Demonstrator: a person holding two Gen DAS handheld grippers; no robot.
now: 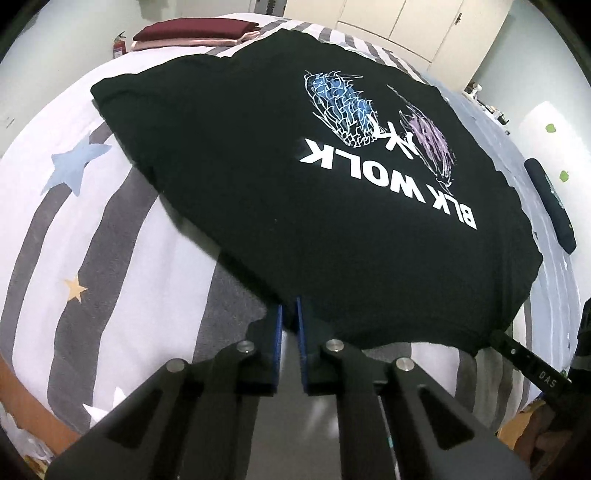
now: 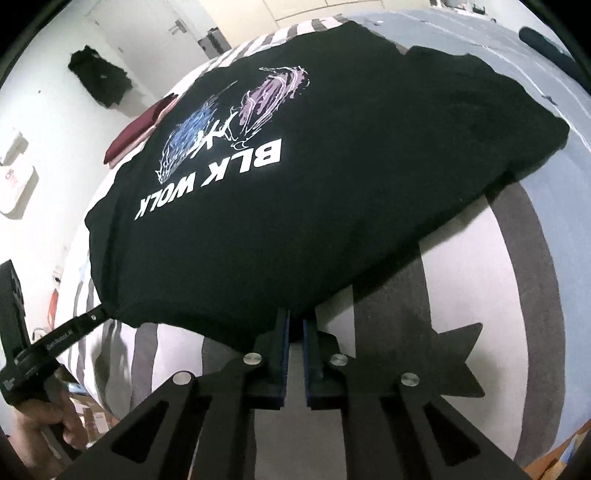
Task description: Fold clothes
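Observation:
A black T-shirt [image 1: 258, 166] printed "BLK WOLK" with blue and purple drawings lies spread on the bed, print up, its lettering upside down to me. My left gripper [image 1: 289, 310] is shut on the shirt's near hem, the cloth pinched between its blue pads. My right gripper [image 2: 295, 318] is shut on the same near edge of the T-shirt [image 2: 332, 184], further along. Each gripper shows in the other's view: the right one [image 1: 517, 349] at the shirt's near right corner, the left one [image 2: 90, 317] at its near left corner, held by a hand [image 2: 40, 424].
The bed cover [image 1: 110, 240] is white with grey stripes and stars. A folded maroon and pink stack [image 1: 195, 33] lies at the far end. A dark folded garment [image 1: 550, 206] rests at the right. Wardrobe doors [image 1: 406, 26] stand behind. Black clothing [image 2: 99, 81] hangs on the wall.

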